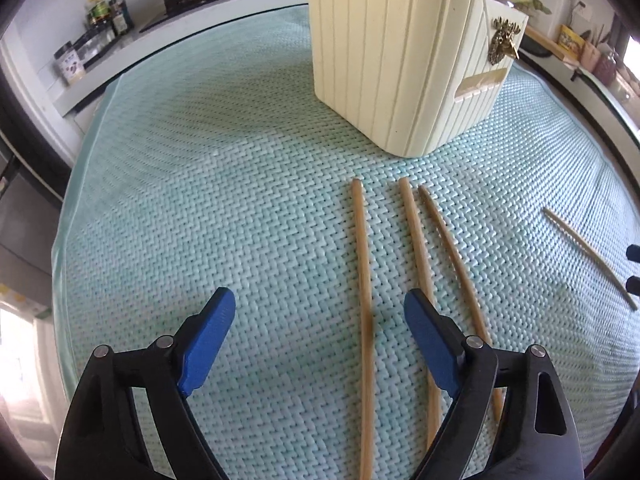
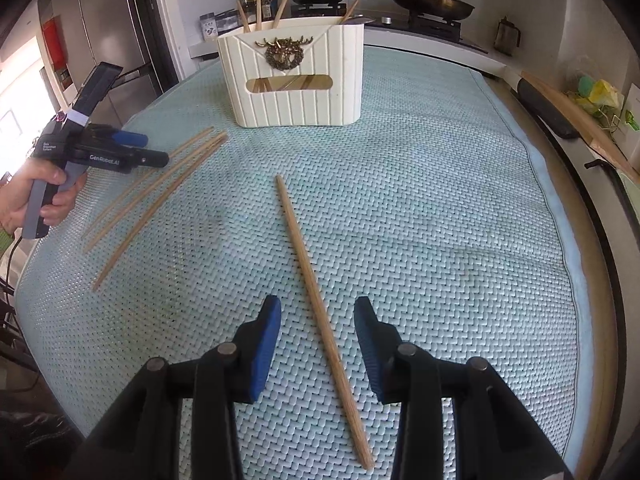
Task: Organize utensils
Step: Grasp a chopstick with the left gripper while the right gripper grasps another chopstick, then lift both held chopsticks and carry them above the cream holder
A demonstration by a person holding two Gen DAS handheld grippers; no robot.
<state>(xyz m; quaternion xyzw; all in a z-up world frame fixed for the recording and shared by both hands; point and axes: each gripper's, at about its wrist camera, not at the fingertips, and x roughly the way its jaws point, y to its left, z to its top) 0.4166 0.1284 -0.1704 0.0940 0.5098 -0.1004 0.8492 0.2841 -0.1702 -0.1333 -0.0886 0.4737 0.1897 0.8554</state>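
Right gripper (image 2: 316, 332) hovers, jaws wide, straddling a lone chopstick (image 2: 320, 320) mid-desk. Left gripper (image 1: 320, 332), jaws wide, over three more. Light, stiff, slick; pinch near the thick end.

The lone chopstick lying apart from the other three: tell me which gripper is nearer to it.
Right. The right gripper is open with the lone chopstick lying between its fingers; the left gripper is off to the side, over the three chopsticks.

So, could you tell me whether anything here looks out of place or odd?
Four chopsticks lie loose on the mat rather than in the holder: three fanned out by the left gripper, one alone between the right gripper's open fingers. Nothing looks damaged.
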